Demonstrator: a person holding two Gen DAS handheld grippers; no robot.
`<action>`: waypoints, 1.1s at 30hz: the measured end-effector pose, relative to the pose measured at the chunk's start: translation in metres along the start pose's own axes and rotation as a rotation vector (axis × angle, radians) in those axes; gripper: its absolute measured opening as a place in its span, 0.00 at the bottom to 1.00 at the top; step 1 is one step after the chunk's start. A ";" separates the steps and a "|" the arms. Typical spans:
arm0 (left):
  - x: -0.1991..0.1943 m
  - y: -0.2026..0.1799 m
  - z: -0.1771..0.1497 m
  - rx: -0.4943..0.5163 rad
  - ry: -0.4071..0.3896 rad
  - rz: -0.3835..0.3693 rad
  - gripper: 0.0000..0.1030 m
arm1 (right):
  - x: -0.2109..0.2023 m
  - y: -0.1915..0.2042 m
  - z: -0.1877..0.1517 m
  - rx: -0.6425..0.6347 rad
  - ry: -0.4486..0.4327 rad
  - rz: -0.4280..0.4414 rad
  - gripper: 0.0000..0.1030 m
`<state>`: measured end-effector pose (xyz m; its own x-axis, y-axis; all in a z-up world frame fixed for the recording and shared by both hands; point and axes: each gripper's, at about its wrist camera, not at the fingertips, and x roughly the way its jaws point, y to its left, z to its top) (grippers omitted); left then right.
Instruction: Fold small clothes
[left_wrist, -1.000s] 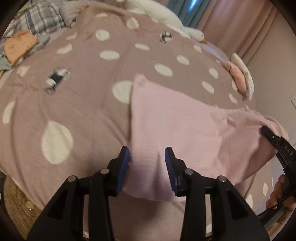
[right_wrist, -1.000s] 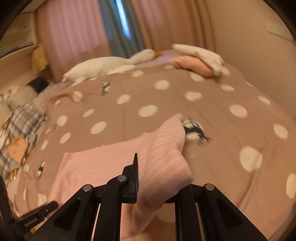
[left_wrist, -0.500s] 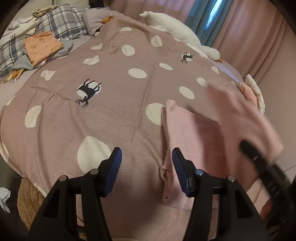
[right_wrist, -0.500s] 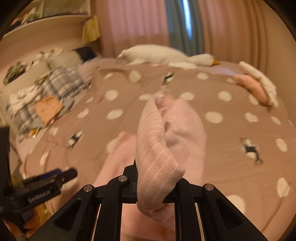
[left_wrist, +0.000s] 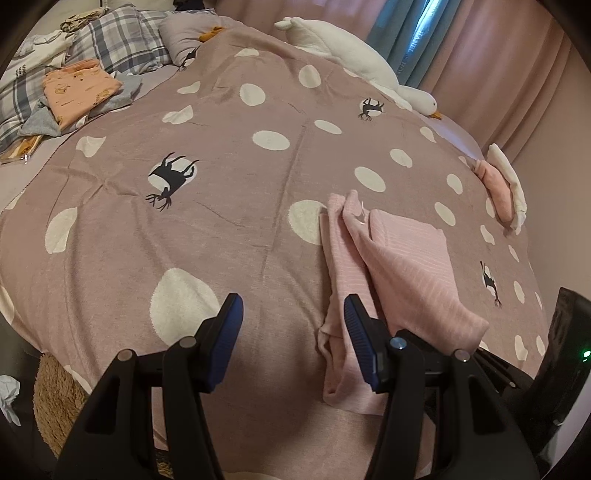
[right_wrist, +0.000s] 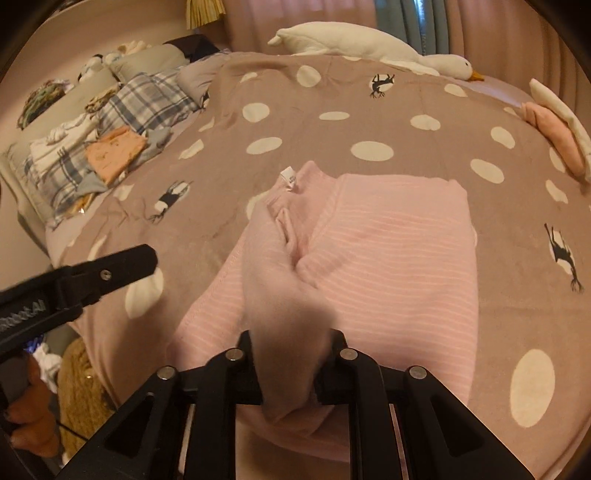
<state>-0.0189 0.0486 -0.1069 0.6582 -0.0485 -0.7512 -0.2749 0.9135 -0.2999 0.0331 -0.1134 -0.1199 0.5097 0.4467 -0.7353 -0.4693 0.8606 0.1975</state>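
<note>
- Left gripper (left_wrist: 293, 325) open, with nothing between the 2 blue pads (left_wrist: 356, 334), only bare blanket (left_wrist: 207, 236) under the gap.
- Jaws of that gripper just opened wider, then stopped.
- Pink striped top (left_wrist: 399, 266) just to the right of the left gripper's right finger, lying on the blanket and folded over itself.
- Left edge of the top close beside that right pad, maybe touching; hard to tell.
- Right gripper (right_wrist: 291, 363) nearly closed, squeezing a thick bunch of the pink top between its 2 black fingers.
- From the right wrist view: pinched bunch right at the jaws, the rest of the top (right_wrist: 388, 258) spread out ahead of them, flat on the blanket.
- Small white tag (right_wrist: 289, 179) at the far end of the top, sticking up.
- Left gripper seen from the right wrist view low on the left, its black finger pointing toward the top but apart from it.
- Far ahead of both grippers: long white goose toy (left_wrist: 354, 55) along the back edge of the bed.
- Far ahead and to the left: orange folded cloth (left_wrist: 79, 90) on a gray one, beside a plaid pillow (left_wrist: 122, 40).
- Ahead and to the right: pink and white folded pile (left_wrist: 504, 184) near the wall.
- Blanket dusty pink with white dots and black deer (left_wrist: 171, 179).
</note>
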 end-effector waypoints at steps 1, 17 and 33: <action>-0.001 -0.001 0.000 -0.001 0.004 -0.008 0.58 | -0.004 -0.002 0.000 0.010 -0.002 0.017 0.18; 0.006 -0.032 -0.008 0.039 0.149 -0.287 0.62 | -0.061 -0.071 -0.004 0.236 -0.155 0.033 0.55; 0.034 -0.046 -0.019 0.062 0.147 -0.276 0.13 | -0.042 -0.082 -0.014 0.271 -0.077 -0.025 0.55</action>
<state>0.0028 -0.0027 -0.1303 0.5927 -0.3516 -0.7246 -0.0538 0.8804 -0.4712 0.0402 -0.2062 -0.1145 0.5770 0.4329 -0.6926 -0.2515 0.9009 0.3536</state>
